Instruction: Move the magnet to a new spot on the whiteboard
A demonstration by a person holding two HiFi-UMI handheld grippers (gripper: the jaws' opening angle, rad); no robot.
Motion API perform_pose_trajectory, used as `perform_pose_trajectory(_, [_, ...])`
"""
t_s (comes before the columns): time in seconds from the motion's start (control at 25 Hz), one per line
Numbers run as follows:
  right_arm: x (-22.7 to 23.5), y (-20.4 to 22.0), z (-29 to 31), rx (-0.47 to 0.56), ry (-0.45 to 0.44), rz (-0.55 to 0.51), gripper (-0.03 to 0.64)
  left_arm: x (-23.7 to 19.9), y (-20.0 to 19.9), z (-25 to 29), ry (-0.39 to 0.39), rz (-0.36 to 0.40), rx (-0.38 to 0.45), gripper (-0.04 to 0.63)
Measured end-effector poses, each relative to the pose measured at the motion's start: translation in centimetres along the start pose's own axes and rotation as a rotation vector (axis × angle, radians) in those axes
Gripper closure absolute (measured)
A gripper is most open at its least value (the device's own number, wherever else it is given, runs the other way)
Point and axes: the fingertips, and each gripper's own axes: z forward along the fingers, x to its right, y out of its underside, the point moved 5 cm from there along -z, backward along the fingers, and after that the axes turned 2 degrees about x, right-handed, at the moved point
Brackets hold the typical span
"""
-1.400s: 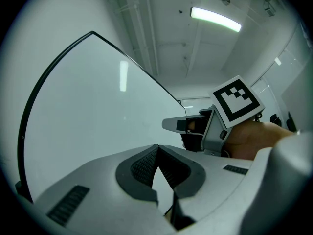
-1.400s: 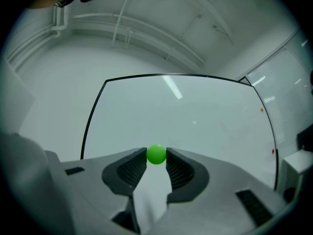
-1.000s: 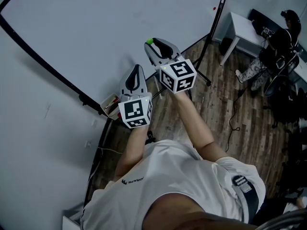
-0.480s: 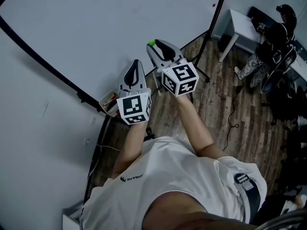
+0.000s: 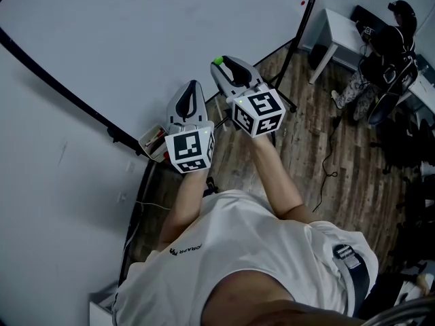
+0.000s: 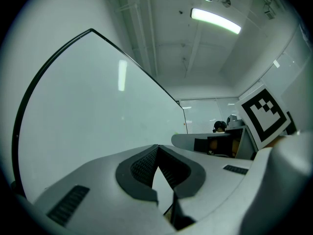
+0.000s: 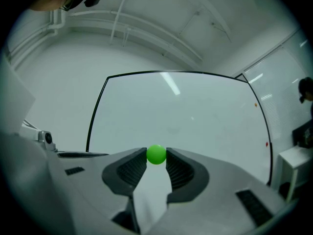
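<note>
The right hand-held gripper [image 5: 219,64] still clenched the small green ball magnet [image 7: 156,154], barely moved before the large white whiteboard [image 7: 186,111], so placement remained undone.

magnet [image 7: 156,154] before whiteboard [image 7: 186,116], desk [image 5: 343,36] right of whiteboard

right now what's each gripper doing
Left gripper: closed, nothing between its jaws.
Right gripper: closed on the green magnet.
</note>
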Motion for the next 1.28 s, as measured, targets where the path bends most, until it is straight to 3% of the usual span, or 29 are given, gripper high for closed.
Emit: perform_pose_trajectory(1.28, [-1.0, 1.9, -2.0, -0.028, -0.003, -0.002, 0.486, -0.1, 0.1, 0.3, -0.007, 0.000, 0.000, 0.592])
